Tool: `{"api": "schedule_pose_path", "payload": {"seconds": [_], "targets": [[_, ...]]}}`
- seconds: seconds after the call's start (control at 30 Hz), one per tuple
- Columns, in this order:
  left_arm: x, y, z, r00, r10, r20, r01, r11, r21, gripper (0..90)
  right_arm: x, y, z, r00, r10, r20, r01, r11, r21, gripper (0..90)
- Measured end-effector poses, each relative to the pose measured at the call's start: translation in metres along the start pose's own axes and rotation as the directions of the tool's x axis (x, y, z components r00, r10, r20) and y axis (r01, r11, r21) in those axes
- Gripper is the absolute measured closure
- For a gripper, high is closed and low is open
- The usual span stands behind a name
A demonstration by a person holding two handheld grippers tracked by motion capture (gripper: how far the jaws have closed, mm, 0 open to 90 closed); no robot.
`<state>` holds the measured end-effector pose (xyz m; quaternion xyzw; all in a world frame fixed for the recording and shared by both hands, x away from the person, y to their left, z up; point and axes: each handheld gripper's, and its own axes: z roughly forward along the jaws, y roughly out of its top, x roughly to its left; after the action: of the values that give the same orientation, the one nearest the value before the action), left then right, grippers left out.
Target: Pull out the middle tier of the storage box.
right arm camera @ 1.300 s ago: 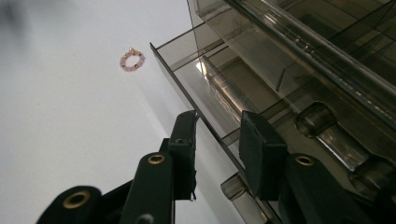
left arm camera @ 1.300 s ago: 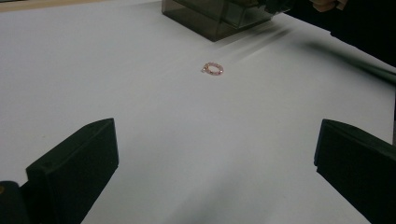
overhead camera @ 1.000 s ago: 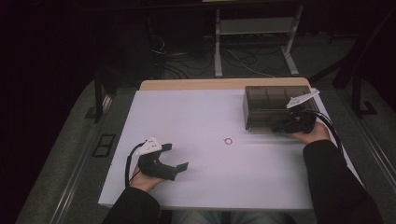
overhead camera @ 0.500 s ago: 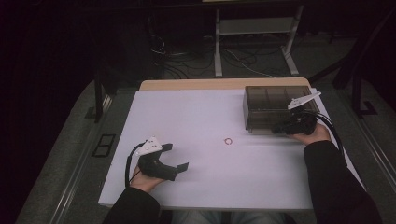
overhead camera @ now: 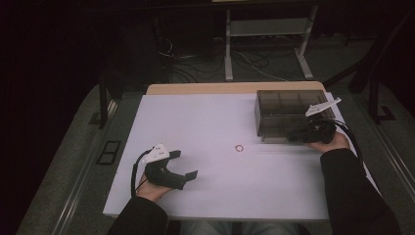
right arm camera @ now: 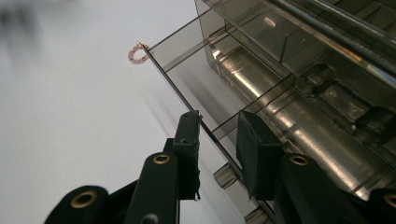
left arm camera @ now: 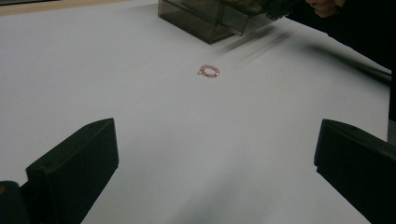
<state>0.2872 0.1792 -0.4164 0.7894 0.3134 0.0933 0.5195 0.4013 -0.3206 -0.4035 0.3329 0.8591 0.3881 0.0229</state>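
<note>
A smoky clear drawer box point(overhead camera: 284, 110) stands at the table's right rear. My right gripper point(overhead camera: 293, 137) is at its front; in the right gripper view my right gripper point(right arm camera: 217, 121) has its jaws closed around the thin clear front wall of a pulled-out drawer point(right arm camera: 168, 74). A small pink bead ring point(overhead camera: 239, 148) lies loose mid-table, beside the drawer's corner point(right arm camera: 136, 52). My left gripper point(overhead camera: 185, 164) rests near the front left, open and holding nothing. Its view point(left arm camera: 217, 135) looks across at the ring point(left arm camera: 208, 71) and the box point(left arm camera: 205, 21).
The white table top point(overhead camera: 205, 122) has a wooden strip along its far edge. Behind the table are a metal stand point(overhead camera: 266, 34) and cables on the floor. Black cables trail from both grippers.
The right hand has edged slightly toward the near side at the box front. The left gripper and the ring have stayed put.
</note>
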Motion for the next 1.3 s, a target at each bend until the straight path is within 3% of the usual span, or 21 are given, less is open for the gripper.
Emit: {"api": "schedule_pose_path", "payload": {"seconds": [1.3], "targets": [[-0.001, 0.000, 0.001, 1.0000, 0.003, 0.004, -0.003, 1.0000, 0.003, 0.0, 0.012, -0.008, -0.003, 0.9996, 0.008, -0.027, -0.007, 1.000, 0.025, 70.4]]}}
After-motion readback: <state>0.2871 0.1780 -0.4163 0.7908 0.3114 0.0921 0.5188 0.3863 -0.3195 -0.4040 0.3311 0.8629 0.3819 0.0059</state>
